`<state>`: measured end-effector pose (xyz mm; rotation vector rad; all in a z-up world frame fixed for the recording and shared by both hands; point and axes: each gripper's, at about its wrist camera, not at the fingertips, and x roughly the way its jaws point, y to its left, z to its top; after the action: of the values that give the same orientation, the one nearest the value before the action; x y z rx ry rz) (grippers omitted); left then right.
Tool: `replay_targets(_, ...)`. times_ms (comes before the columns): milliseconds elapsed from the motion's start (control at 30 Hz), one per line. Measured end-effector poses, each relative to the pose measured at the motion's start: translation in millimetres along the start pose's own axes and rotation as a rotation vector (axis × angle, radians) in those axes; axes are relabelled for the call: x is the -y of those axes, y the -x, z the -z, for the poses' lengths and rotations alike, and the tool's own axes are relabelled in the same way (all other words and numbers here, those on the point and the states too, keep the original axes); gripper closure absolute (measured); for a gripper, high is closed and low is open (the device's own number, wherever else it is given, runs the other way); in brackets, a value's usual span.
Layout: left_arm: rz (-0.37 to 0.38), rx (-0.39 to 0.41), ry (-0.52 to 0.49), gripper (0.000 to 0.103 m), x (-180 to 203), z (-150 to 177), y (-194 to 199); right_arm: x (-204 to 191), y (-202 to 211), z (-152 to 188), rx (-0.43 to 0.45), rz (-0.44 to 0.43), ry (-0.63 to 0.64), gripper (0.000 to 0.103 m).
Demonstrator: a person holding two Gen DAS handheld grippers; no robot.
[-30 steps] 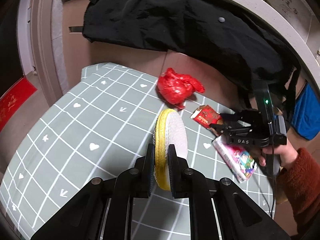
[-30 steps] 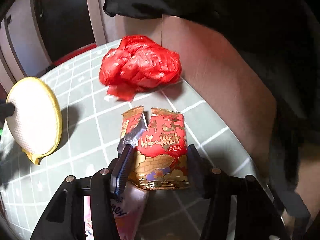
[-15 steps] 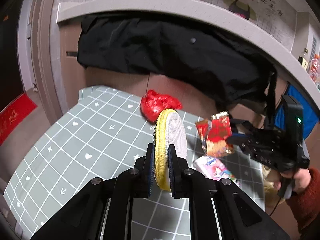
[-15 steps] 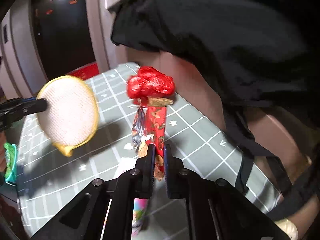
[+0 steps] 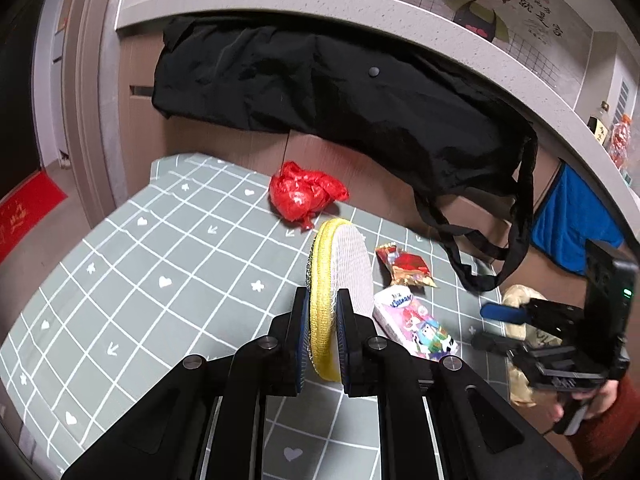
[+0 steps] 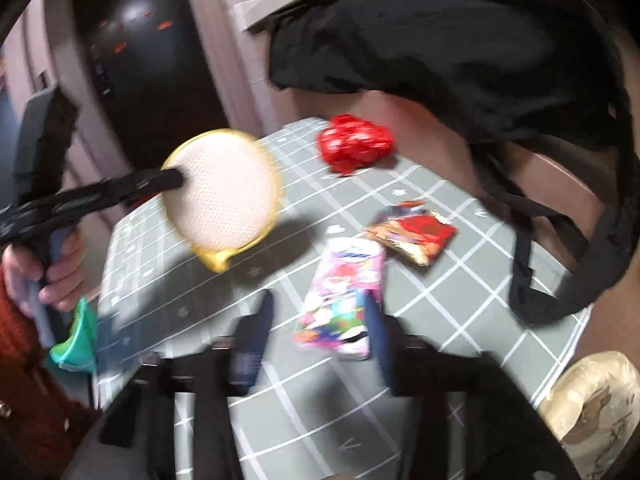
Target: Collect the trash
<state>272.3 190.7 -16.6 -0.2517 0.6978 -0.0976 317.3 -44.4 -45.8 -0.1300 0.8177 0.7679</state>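
Three scraps, the red bag (image 5: 303,196), the red wrapper (image 5: 408,267) and the pink packet (image 5: 414,326), lie uncollected on the desk (image 5: 132,264) beside the yellow pad (image 5: 340,264), which the left tongs (image 5: 322,334) clench, while the right tongs (image 6: 316,336) have just been opening and now gape empty.

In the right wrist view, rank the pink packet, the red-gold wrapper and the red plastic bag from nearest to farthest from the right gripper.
1. Pink packet, just beyond the right gripper.
2. Red-gold wrapper, farther, to the right.
3. Red plastic bag, at the table's far edge.
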Motion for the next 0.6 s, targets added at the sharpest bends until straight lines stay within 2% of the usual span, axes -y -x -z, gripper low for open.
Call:
replay_targets(200,-0.011,-0.018,0.027,0.090,-12,2,-5,16,-34,2,-0.044,0.042,-0.085,0.053)
replay_targets(300,-0.023,-0.016,0.041,0.090,-18,2,-6,16,-59,2,-0.091,0.023,-0.112,0.053)
replay_targets(467,-0.061,0.008,0.014,0.090,-16,3,-4,-6,-88,1,-0.167,0.094,-0.011,0.052)
replay_targets(500,-0.064,0.012,0.008,0.090,-14,3,-3,-14,-92,1,-0.188,0.138,0.028,0.052)
replay_targets(567,-0.065,0.014,0.000,0.090,-12,3,-3,-22,-94,2,-0.189,0.179,0.080,0.052)
replay_targets(600,-0.065,0.015,-0.005,0.090,-10,4,-3,-24,-92,3,-0.185,0.191,0.093,0.056)
